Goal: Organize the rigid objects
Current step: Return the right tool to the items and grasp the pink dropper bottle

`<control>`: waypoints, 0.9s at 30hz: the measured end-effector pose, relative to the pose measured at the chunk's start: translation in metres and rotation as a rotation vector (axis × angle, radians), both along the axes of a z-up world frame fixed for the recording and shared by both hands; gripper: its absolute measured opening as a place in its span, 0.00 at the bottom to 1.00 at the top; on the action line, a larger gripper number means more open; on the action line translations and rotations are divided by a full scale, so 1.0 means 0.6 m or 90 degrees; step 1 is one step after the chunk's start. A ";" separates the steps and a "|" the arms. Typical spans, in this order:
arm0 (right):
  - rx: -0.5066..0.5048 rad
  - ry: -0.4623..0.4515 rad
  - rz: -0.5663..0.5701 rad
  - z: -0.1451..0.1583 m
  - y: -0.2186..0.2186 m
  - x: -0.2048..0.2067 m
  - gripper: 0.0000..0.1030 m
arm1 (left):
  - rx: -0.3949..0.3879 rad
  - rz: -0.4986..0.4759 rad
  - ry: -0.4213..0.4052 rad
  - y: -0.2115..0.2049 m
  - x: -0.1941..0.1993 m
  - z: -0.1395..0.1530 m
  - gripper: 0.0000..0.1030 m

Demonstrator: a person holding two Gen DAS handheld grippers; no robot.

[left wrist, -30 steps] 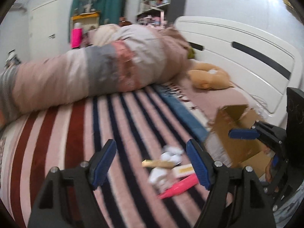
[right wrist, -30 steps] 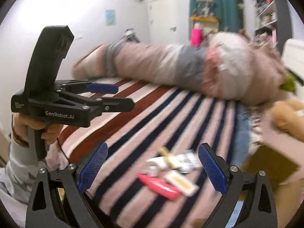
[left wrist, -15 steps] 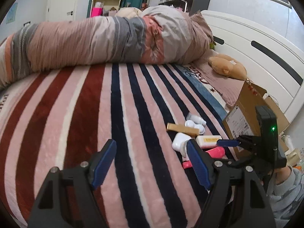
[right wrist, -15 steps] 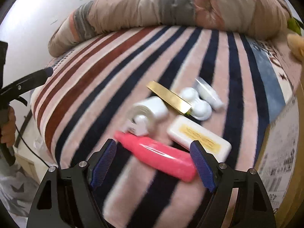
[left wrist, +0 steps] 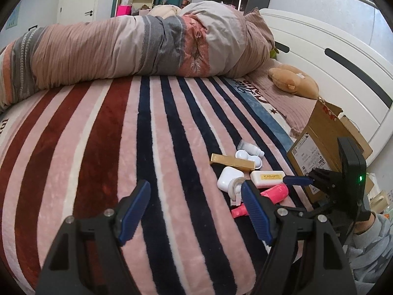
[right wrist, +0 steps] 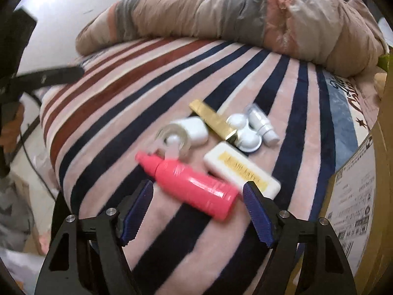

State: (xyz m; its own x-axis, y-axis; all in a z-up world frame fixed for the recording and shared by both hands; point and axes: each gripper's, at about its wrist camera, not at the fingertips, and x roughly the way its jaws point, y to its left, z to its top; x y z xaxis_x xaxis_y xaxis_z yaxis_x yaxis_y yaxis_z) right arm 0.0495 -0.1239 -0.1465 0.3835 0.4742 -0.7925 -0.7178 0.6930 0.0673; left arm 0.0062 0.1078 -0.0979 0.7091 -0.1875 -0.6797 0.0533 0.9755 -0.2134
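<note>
both grippers lowered toward bed, right gripper [right wrist: 197,211] jaws narrowed around pink bottle [right wrist: 194,184]

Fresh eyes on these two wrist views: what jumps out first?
The pink bottle lies on its side on the striped blanket, just ahead of the right gripper, whose jaws have just been closing but hold nothing yet. Behind it sits a small heap: a gold bar-shaped box, white cases and a tape dispenser. A cardboard box stands at the blanket's right edge, and the left gripper hangs open over bare blanket.

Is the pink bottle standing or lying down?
Lying down: the pink bottle rests on its side on the striped blanket, cap pointing left.
</note>
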 end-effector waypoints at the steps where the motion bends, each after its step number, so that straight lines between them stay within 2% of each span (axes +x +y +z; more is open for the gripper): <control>1: 0.015 0.018 0.004 -0.001 -0.002 0.005 0.71 | 0.000 0.000 0.000 0.000 0.000 0.000 0.71; 8: 0.013 0.061 0.066 0.000 0.010 -0.019 0.71 | -0.001 -0.002 0.005 -0.001 -0.001 -0.003 0.72; 12: -0.019 0.031 0.069 -0.001 0.025 -0.028 0.70 | -0.003 -0.005 0.008 0.000 -0.003 -0.008 0.72; 14: -0.034 0.006 0.062 -0.003 0.037 -0.021 0.62 | -0.004 -0.003 0.009 0.001 -0.005 -0.009 0.72; 17: -0.062 0.011 0.079 -0.022 0.065 -0.009 0.49 | -0.007 0.000 0.010 0.005 -0.009 -0.010 0.72; 19: -0.058 0.043 0.103 -0.025 0.072 -0.009 0.41 | -0.008 0.003 0.012 0.009 -0.012 -0.012 0.72; 21: -0.044 0.091 0.130 -0.025 0.077 -0.013 0.38 | -0.011 0.004 0.014 0.013 -0.015 -0.016 0.72; 22: -0.051 0.111 0.133 -0.031 0.085 -0.011 0.30 | -0.013 0.005 0.016 0.014 -0.016 -0.017 0.72; 23: -0.055 0.120 0.130 -0.037 0.091 -0.010 0.26 | -0.015 0.006 0.017 0.015 -0.016 -0.018 0.72; 27: -0.050 0.118 0.109 -0.044 0.109 -0.002 0.26 | -0.029 0.000 0.024 0.018 -0.022 -0.025 0.72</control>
